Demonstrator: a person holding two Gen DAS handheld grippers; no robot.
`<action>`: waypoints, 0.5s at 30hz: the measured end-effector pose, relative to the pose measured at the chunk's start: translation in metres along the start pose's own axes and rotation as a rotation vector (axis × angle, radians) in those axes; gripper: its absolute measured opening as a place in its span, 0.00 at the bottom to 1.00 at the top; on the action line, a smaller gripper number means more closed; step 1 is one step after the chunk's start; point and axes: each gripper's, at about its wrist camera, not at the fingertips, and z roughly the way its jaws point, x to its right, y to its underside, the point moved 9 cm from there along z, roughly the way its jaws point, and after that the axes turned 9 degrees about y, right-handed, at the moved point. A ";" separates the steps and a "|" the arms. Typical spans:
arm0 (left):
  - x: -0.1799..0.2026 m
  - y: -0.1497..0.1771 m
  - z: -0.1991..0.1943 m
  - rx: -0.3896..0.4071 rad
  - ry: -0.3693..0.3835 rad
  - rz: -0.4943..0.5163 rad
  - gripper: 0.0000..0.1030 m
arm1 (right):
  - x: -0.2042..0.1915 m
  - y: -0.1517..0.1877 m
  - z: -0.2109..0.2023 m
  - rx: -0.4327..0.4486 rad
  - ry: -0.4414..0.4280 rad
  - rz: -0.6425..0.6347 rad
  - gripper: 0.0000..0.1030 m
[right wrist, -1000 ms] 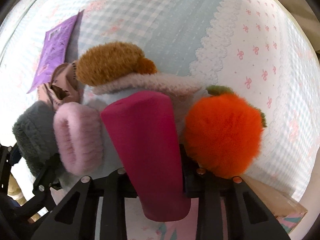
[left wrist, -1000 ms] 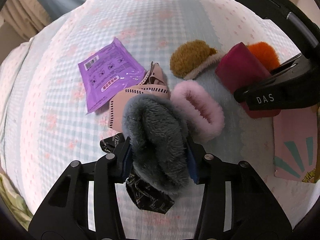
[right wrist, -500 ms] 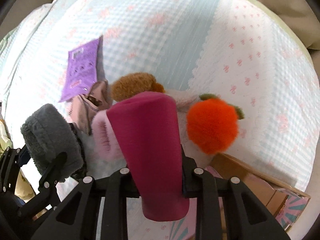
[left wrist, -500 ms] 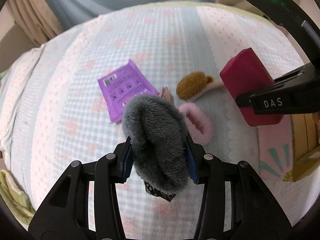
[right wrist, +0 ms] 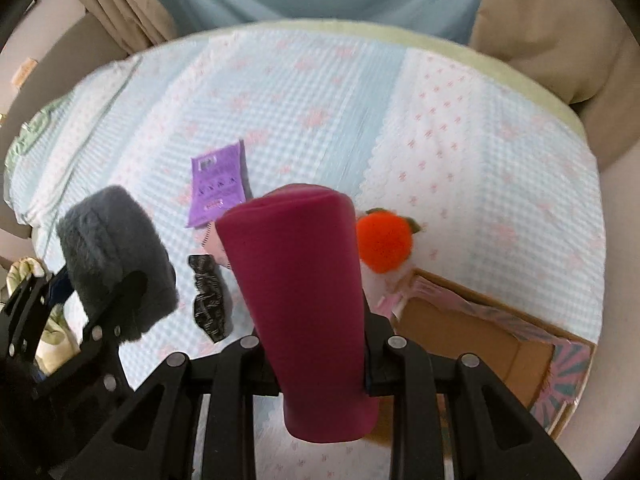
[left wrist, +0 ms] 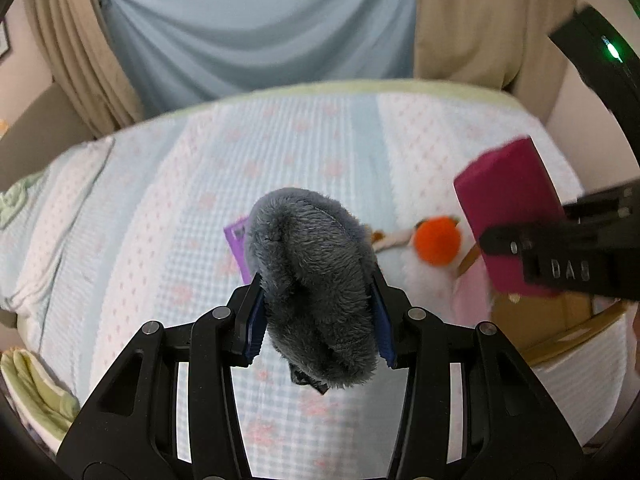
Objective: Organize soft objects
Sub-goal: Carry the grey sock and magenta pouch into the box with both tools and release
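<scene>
My left gripper [left wrist: 318,320] is shut on a grey fluffy piece [left wrist: 312,280], held high above the bed; it also shows in the right wrist view [right wrist: 116,256]. My right gripper [right wrist: 320,364] is shut on a magenta soft roll [right wrist: 304,304], seen at right in the left wrist view [left wrist: 508,224]. On the bedspread below lie an orange plush fruit [right wrist: 384,242], a purple packet [right wrist: 218,184] and a dark scrunchie [right wrist: 208,296]. The pink and brown fluffy pieces are mostly hidden behind the held things.
An open cardboard box [right wrist: 480,332] with a pink patterned flap sits at the bed's near right. Curtains [left wrist: 256,24] hang behind the bed. A green blanket edge [right wrist: 48,340] lies at the left.
Both grippers rose well above the bed with their held pieces. The items on the bedspread look smaller and farther; the box came into view.
</scene>
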 end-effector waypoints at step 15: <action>0.143 -0.051 -0.083 0.083 0.208 0.095 0.39 | 0.134 0.079 -0.109 0.105 0.039 0.223 0.24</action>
